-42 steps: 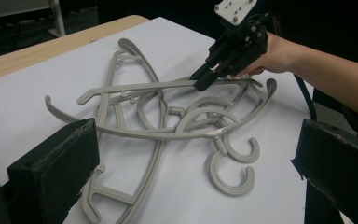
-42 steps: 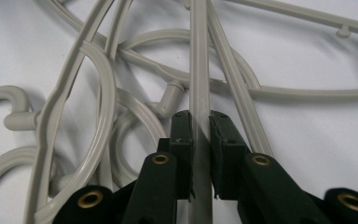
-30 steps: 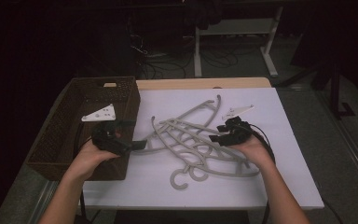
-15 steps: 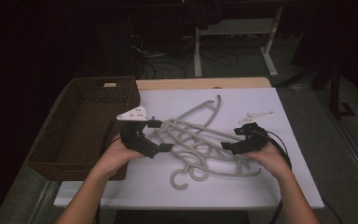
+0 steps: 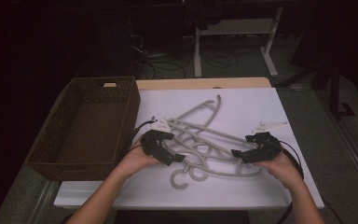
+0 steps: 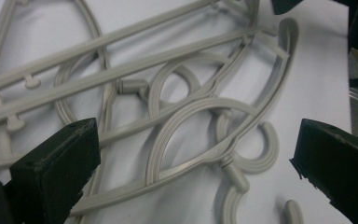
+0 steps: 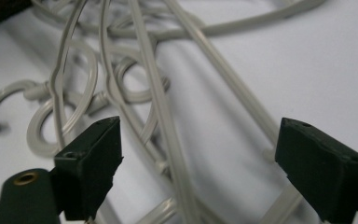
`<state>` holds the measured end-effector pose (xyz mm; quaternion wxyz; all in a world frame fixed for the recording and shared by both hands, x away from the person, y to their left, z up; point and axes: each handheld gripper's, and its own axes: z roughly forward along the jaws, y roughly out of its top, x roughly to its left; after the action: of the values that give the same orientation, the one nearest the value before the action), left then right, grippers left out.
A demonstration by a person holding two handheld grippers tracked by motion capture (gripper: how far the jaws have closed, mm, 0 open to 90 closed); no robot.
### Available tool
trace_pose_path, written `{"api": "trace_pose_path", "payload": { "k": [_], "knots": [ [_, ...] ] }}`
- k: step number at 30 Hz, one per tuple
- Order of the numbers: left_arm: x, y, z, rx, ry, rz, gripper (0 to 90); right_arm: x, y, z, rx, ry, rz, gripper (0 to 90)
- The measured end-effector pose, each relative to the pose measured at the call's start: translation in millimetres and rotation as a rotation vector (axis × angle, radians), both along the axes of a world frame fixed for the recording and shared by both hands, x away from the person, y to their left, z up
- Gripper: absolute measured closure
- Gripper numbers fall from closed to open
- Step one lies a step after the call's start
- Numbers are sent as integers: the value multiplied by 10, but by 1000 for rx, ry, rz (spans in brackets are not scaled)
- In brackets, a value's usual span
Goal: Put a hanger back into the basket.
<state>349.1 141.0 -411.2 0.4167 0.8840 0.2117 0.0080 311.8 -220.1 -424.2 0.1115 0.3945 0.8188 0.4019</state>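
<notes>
Hangers [image 5: 205, 140] in tangled grey pile mid-bench [image 5: 289, 112], hooks interlocked, near person. Basket [image 5: 91, 123] left of pile, looks empty. Left tongs [image 5: 168, 151] at pile's left edge, jaws wide apart, nothing gripped. Right tongs [image 5: 242, 154] at right edge, also apart, straddling bars. Risks: lifting one hanger drags others along; thin bar slips from jaws; both pulling different hangers tightens snarl; pile slides off near edge.

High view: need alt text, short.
A person's two hands hold the left gripper and right gripper, both open, at either side of a pile of grey plastic hangers on a white table. An empty brown wicker basket sits at left.
</notes>
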Motion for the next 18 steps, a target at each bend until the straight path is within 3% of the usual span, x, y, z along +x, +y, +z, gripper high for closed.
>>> {"api": "trace_pose_path", "payload": {
  "k": [2,4,5,6,10,11,12,18],
  "knots": [
    [-2,13,-17,-1,1,3,2,-57,11,-13,-11,11,8,188],
    [-6,32,-23,-10,4,8,2,-128,25,-13,-11,18,13,305],
    [-6,32,-23,-10,4,8,2,-128,25,-13,-11,18,13,305],
    [-8,47,-23,-13,3,12,2,-187,38,-18,-23,30,5,481],
    [-3,50,-26,-17,3,14,2,-265,115,-79,-38,78,44,721],
    [-3,50,-26,-17,3,14,2,-265,115,-79,-38,78,44,721],
    [3,40,-30,-16,3,11,2,-273,192,-126,-71,98,57,816],
    [52,-6,-96,11,6,0,2,-247,318,-223,-148,146,74,890]
  ]
}}
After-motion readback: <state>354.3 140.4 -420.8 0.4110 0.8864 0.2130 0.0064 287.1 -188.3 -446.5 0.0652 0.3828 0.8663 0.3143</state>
